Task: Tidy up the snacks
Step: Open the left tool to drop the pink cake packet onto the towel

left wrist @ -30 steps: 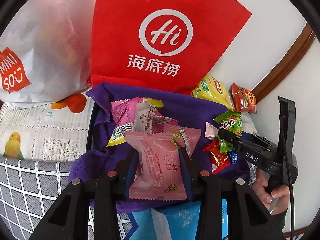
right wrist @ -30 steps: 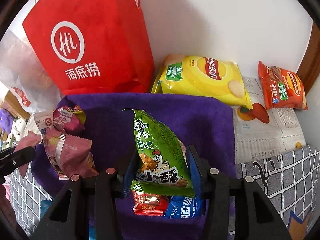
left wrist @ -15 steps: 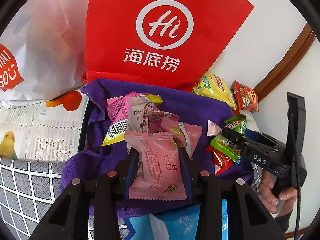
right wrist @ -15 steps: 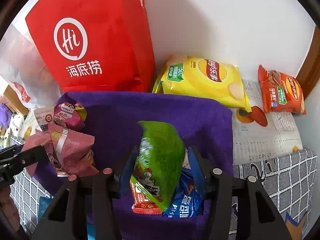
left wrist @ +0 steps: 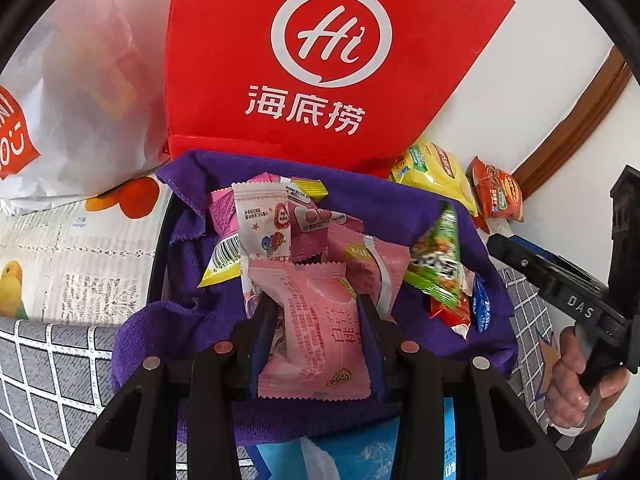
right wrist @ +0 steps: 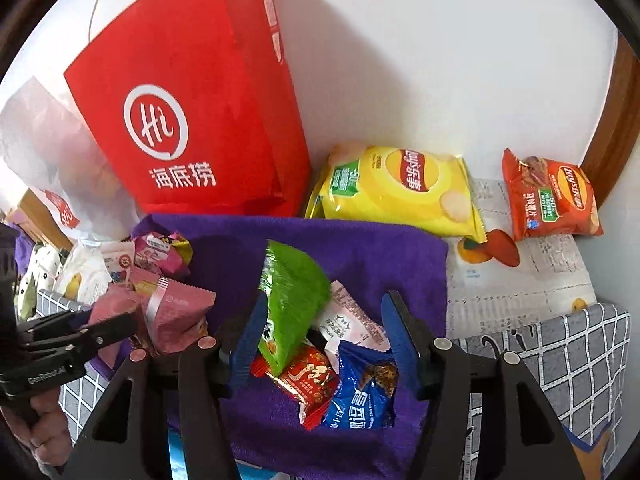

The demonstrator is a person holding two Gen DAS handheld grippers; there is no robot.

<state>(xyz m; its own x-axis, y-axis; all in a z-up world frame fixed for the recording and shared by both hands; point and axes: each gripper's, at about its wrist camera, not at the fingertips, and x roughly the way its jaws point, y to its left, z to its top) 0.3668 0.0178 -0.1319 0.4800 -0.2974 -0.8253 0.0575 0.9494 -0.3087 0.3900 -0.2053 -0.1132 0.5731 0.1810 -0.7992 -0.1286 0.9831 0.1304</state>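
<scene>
My left gripper (left wrist: 316, 312) is shut on a pink peach snack packet (left wrist: 312, 332) above the purple cloth (left wrist: 360, 196), beside a pile of pink packets (left wrist: 276, 220). My right gripper (right wrist: 324, 328) is open. The green snack packet (right wrist: 290, 296) tumbles between its fingers, blurred, over a red packet (right wrist: 312, 380), a blue packet (right wrist: 360, 396) and a white packet (right wrist: 344, 320) on the cloth (right wrist: 360, 248). The green packet also shows in the left wrist view (left wrist: 438, 256), with the right gripper's body to its right.
A red Haidilao bag (right wrist: 200, 120) and a white Miniso bag (left wrist: 72, 92) stand behind the cloth. A yellow Lay's bag (right wrist: 400, 188) and an orange Lay's bag (right wrist: 552, 200) lie by the wall. A blue pack (left wrist: 360, 448) lies near the front.
My right gripper has opened and let go of the green packet, which tips and falls onto the packets below. My left gripper still holds the pink packet and has moved slightly closer.
</scene>
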